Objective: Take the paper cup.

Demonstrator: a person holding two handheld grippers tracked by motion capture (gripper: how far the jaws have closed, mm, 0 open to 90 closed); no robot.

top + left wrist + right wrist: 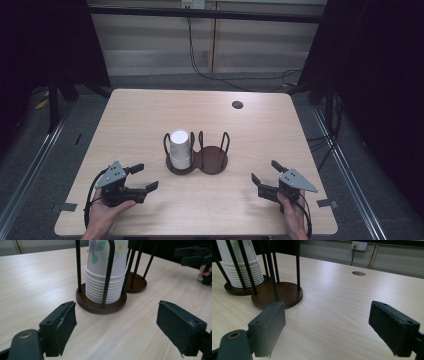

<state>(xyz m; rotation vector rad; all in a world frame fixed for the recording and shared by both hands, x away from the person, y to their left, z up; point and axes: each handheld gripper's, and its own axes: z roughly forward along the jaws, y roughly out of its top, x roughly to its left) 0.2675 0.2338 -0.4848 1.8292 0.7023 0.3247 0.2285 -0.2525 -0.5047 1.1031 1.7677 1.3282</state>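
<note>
Pale wood-grain table (150, 115) stands between dark curtains, a cable (200, 65) trailing down the panelled wall behind it and a round grommet hole (237, 104) set near the far right corner. At the table's centre sits a dark brown double cup holder (197, 162), two joined round bases ringed by black wire hoops. Its left bay carries a nested stack of white paper cups (180, 149) standing mouth-down, the many rolled rims banded at the bottom; the left gripper view shows purple and white flowers with green leaves printed on the top cup (105, 255). The right bay (284, 293) is bare wood. The hoops fence the stack on its sides; the top is open. The left gripper (141, 176) rests near the front left edge, jaws spread wide with nothing between them, pointing toward the stack. The right gripper (265, 172) sits near the front right edge, jaws equally wide and unloaded, well apart from the holder. Open tabletop lies all around the holder, out to each edge.
</note>
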